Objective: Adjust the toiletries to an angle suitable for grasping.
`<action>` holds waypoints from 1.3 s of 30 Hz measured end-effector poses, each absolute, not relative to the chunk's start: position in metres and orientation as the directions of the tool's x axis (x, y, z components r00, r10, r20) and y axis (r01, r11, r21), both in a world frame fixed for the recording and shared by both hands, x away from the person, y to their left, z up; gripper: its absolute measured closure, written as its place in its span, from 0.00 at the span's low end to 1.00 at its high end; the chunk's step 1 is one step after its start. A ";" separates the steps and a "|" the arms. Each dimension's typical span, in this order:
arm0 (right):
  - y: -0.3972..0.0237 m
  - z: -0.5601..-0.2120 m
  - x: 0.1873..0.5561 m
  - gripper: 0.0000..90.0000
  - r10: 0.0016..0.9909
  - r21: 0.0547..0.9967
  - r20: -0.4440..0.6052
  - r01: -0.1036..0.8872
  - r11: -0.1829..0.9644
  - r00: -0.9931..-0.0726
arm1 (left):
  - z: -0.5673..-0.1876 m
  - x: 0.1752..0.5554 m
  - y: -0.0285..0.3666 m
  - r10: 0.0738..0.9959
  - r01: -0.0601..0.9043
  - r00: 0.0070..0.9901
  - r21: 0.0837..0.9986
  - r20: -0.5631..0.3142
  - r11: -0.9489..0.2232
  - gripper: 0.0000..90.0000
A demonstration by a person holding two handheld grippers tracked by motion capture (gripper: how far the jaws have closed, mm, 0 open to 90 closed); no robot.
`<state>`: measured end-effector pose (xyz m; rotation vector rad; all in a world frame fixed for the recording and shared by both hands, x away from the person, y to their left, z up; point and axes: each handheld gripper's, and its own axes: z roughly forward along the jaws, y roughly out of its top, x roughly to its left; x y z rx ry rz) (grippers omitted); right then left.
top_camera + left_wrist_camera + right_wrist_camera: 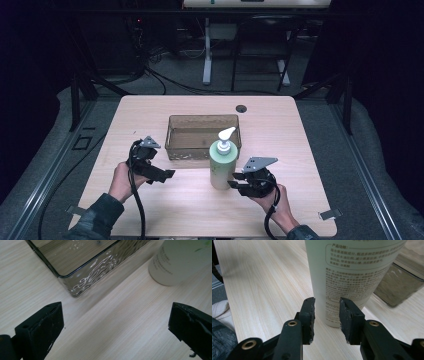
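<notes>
Across the pale wooden worktop (150,115), which carries everything, the largest thing is a clear, ripple-walled rectangular tray (203,136) standing near the middle, toward the far side; from the left gripper view its nearest corner (75,287) shows wavy reflections. Just in front of the tray's right part stands a pale green pump bottle (221,167), upright, with a white pump head whose spout points up and to the right. From the right gripper view the bottle's printed wall (352,272) rises close ahead.

On the person's right, the right gripper (239,184) is held level beside the bottle's base, its jaws pointing at the bottle. Its jaws are drawn in as narrow as they go, with a small gap left between them and nothing in it; their tips lie at the bottle's lower wall, though whether they touch it I cannot tell.

On the person's left, the left gripper (167,175) hovers near the tray's front left corner, jaws spread wide and holding nothing, bare worktop between them.
</notes>
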<state>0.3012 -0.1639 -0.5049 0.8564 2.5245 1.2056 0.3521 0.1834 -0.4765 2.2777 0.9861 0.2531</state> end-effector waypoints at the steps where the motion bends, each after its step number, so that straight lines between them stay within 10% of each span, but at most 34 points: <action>1: -0.163 -0.505 0.302 0.72 0.588 0.766 0.057 0.413 0.493 -0.807 | -0.475 0.352 0.182 0.703 0.587 0.707 0.618 -0.076 -0.523 0.00; 18: -0.223 -0.496 0.292 0.62 0.684 0.732 0.087 0.512 0.449 -0.724 | -0.451 0.353 0.134 0.620 0.521 0.782 0.611 -0.063 -0.596 0.00; 32: -0.280 -0.518 0.293 0.15 0.849 0.600 0.019 0.686 0.413 -0.528 | -0.419 0.361 0.118 0.569 0.498 0.817 0.609 -0.090 -0.617 0.00; 39: -0.291 -0.524 0.292 0.10 0.872 0.550 -0.011 0.725 0.415 -0.490 | -0.401 0.362 0.108 0.554 0.483 0.828 0.616 -0.090 -0.622 0.00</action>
